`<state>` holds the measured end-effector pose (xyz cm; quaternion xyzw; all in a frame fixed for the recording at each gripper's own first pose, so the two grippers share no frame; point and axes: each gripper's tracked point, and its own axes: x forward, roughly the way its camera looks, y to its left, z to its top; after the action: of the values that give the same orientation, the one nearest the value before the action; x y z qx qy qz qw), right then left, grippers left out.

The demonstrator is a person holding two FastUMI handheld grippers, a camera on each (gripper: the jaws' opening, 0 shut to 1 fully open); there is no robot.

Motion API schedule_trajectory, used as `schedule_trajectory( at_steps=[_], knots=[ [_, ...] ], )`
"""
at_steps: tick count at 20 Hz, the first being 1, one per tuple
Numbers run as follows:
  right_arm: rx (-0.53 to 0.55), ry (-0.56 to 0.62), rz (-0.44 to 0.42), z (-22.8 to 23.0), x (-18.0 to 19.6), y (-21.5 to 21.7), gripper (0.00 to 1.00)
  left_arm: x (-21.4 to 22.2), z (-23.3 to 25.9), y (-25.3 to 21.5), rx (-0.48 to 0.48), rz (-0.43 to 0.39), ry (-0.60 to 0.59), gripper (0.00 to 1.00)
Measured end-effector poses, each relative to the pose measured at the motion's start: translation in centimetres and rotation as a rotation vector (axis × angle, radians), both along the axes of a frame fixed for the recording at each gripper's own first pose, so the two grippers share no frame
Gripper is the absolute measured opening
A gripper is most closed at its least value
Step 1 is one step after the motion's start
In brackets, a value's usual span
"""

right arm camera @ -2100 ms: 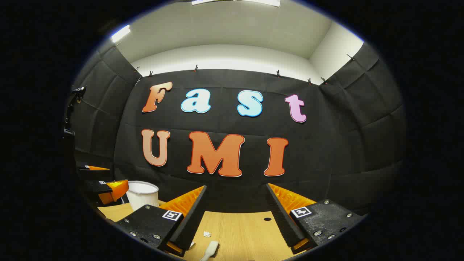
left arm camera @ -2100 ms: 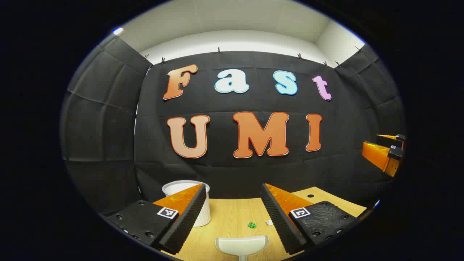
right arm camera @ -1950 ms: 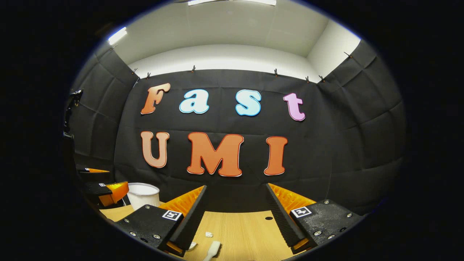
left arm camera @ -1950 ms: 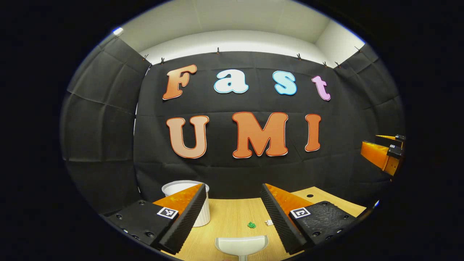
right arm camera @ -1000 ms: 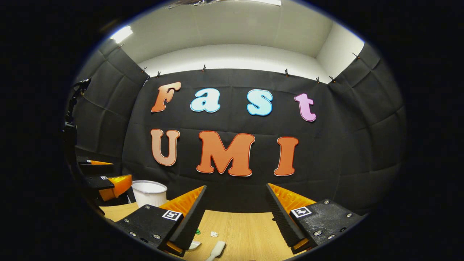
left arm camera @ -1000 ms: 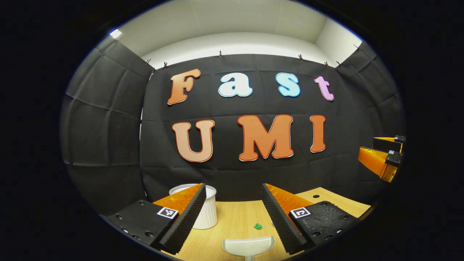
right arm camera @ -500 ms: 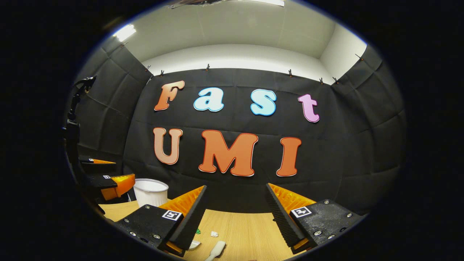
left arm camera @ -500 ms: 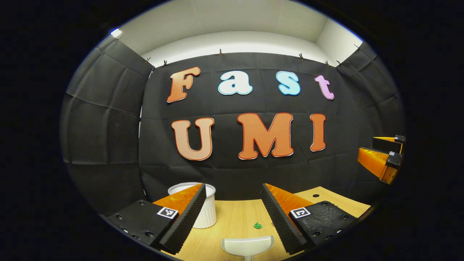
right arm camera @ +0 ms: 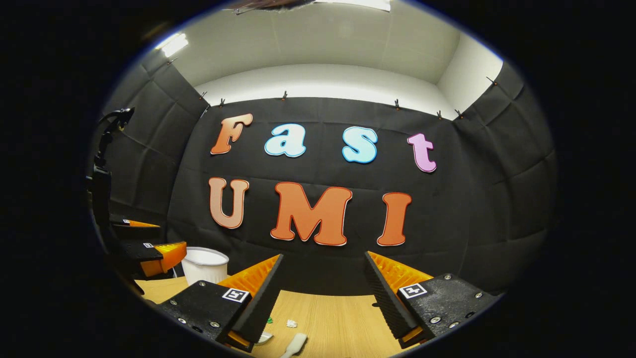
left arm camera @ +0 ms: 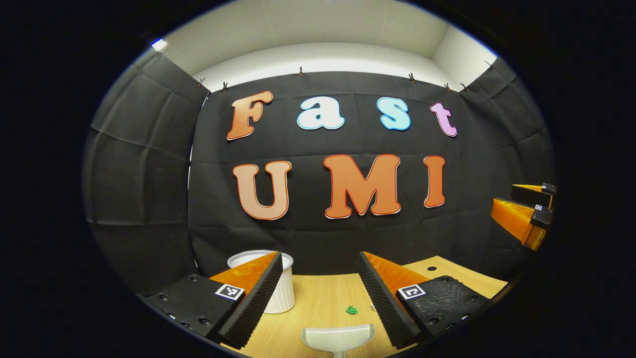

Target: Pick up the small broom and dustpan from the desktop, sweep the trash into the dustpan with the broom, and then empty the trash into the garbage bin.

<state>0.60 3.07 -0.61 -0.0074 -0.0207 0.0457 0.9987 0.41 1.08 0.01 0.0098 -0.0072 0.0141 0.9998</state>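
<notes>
Dustpan [left arm camera: 339, 337] sits low on the wooden desktop [left arm camera: 318, 298] in my left gripper view, white, its mouth facing away from me and its stub of a handle at the bottom edge. It lies between my left gripper [left arm camera: 320, 291] fingers but below them — the jaws stand wide apart and hold nothing. Just beyond the pan I see a small green scrap [left arm camera: 352, 310], and a tiny white scrap [left arm camera: 372, 308] beside it against the right finger. The white garbage bin [left arm camera: 280, 293] stands upright at the back left of the desk, partly behind the left finger. Off at the right edge I catch the right gripper [left arm camera: 526, 216], well apart and up in the air. In my right gripper view, the right gripper [right arm camera: 323, 293] is likewise spread wide with nothing between the fingers. Below it on the desk lies the small broom [right arm camera: 295, 344], white, slanting toward the bottom edge. A crumpled white scrap [right arm camera: 291, 323] rests just beyond it — the green bit [right arm camera: 270, 320] peeks out by my left finger, and the dustpan's rim [right arm camera: 264, 338] shows under that finger. The bin [right arm camera: 204, 266] stands at the left, with the left gripper [right arm camera: 149, 243] beside it, open too.
</notes>
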Motion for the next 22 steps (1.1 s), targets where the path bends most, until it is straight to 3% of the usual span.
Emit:
schedule_trajectory(
  at_steps=[14,22],
  knots=[
    [-0.009,0.028,0.002,-1.1,0.5,-0.4,0.94,0.2,-0.3,-0.5,-0.004,-0.007,0.003,0.96],
    [0.001,0.182,0.065,-6.7,1.5,-0.4,0.94,0.3,-3.5,-2.1,-0.007,0.001,0.086,0.96]
  ],
)
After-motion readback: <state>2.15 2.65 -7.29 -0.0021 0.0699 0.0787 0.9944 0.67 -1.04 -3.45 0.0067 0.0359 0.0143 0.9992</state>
